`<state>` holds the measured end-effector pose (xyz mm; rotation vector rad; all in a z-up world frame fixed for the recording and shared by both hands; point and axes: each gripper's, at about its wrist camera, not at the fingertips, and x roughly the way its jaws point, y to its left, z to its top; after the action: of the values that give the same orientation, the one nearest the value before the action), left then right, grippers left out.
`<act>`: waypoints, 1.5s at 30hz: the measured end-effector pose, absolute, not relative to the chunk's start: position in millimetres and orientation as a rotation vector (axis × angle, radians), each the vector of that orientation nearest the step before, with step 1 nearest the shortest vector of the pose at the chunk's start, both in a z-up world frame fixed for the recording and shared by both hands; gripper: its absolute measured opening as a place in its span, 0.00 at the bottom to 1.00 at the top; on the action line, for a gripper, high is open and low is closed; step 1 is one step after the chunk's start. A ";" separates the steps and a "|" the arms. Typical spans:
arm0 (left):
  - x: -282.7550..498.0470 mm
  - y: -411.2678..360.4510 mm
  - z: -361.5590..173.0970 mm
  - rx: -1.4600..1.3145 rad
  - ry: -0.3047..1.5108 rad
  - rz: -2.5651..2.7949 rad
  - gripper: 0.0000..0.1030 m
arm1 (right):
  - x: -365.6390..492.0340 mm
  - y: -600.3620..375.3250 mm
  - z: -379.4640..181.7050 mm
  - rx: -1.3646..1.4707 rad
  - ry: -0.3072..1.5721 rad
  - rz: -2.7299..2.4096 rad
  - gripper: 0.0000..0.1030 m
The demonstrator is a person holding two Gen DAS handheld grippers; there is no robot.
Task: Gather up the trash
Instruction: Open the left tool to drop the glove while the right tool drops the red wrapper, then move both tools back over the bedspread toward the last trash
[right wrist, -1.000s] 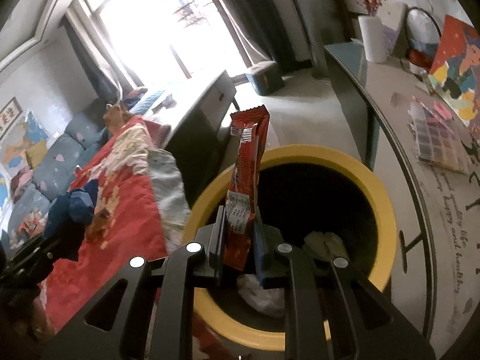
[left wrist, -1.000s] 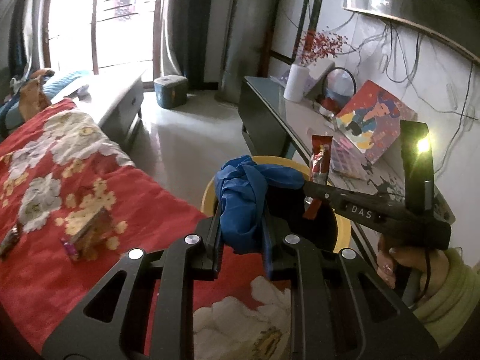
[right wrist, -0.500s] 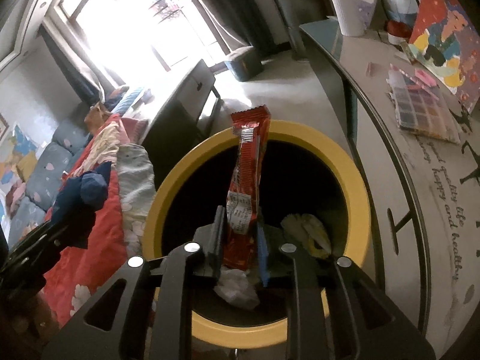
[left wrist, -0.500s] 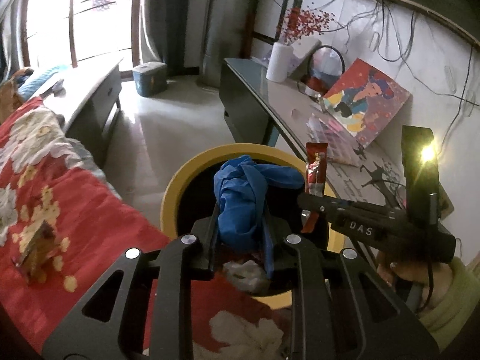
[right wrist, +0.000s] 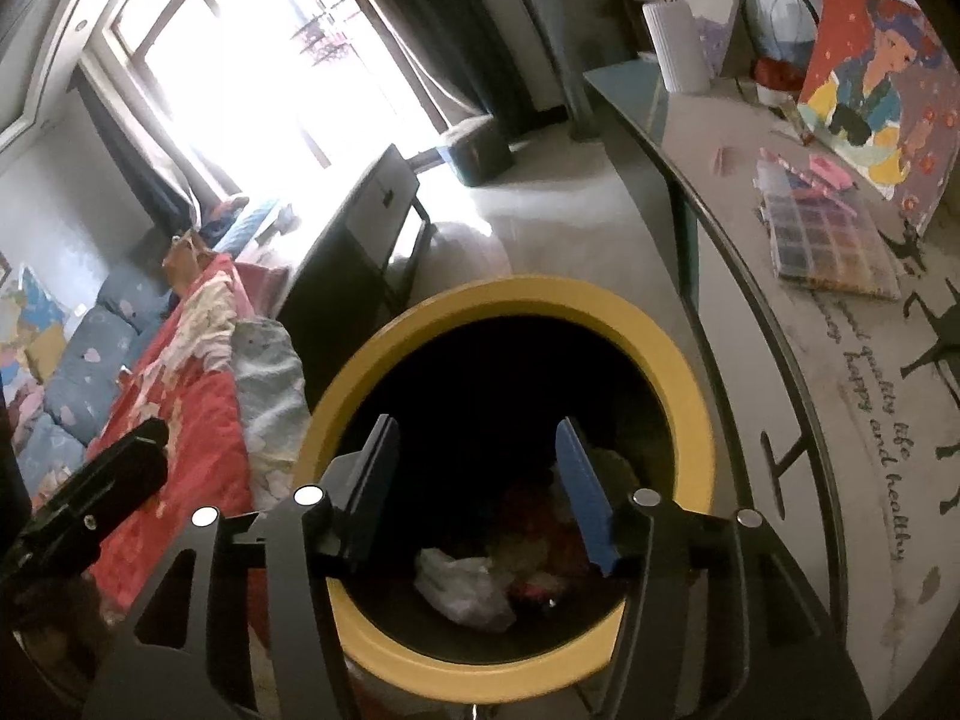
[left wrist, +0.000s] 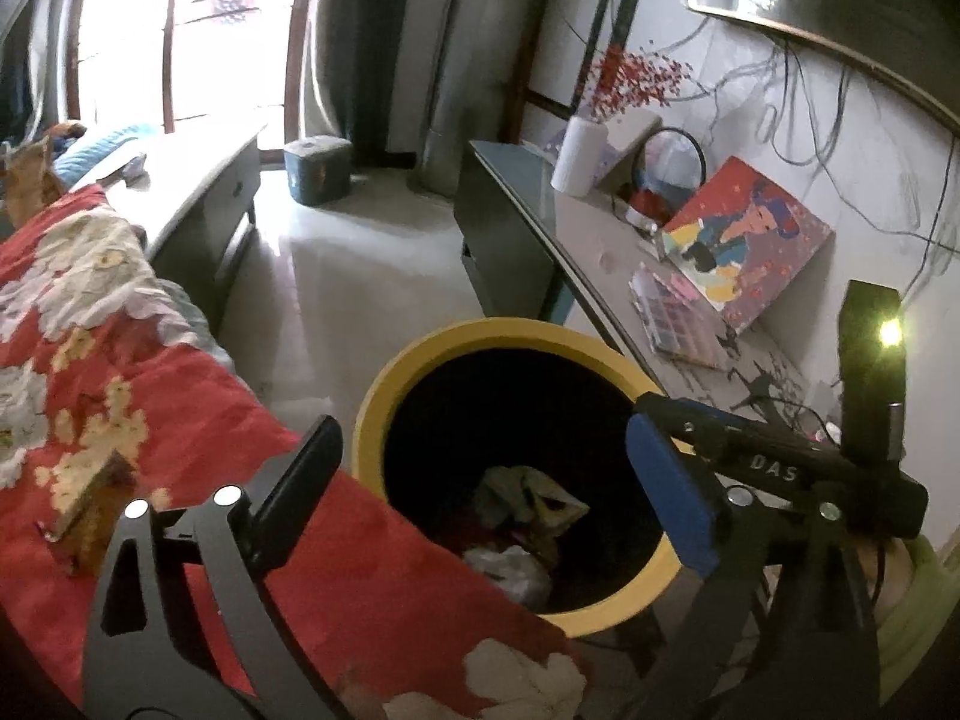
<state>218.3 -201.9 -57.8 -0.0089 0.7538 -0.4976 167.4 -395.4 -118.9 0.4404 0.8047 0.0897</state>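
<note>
Blue cloth and red wrapper gone from both grippers, jaws now wide apart over yellow bin (right wrist: 690, 396).

Yellow-rimmed black bin (left wrist: 384, 384), red floral blanket (left wrist: 198, 372), blue-padded black fingers (right wrist: 579, 495)

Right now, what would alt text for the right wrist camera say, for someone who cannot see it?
An open, empty right gripper hangs over a yellow-rimmed bin with crumpled trash at the bottom. A red floral blanket lies to the left, a long desk to the right, and a bright window behind.
</note>
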 end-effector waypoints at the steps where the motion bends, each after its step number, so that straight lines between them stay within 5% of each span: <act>1: 217.7 -198.6 -55.9 -0.009 0.745 -0.490 0.88 | 167.5 -393.1 -115.3 0.436 0.795 0.090 0.55; 20: 195.3 -87.9 -17.9 -0.067 0.580 -0.303 0.89 | 158.9 -299.1 -49.4 0.319 0.652 0.184 0.66; 45: 180.5 77.4 -36.8 -0.113 0.607 -0.069 0.89 | 187.0 -124.5 -64.2 0.162 0.778 0.413 0.68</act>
<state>180.5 77.4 -36.8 -0.1127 0.6067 -0.0695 187.0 -124.5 -64.2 0.1623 0.7776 0.4130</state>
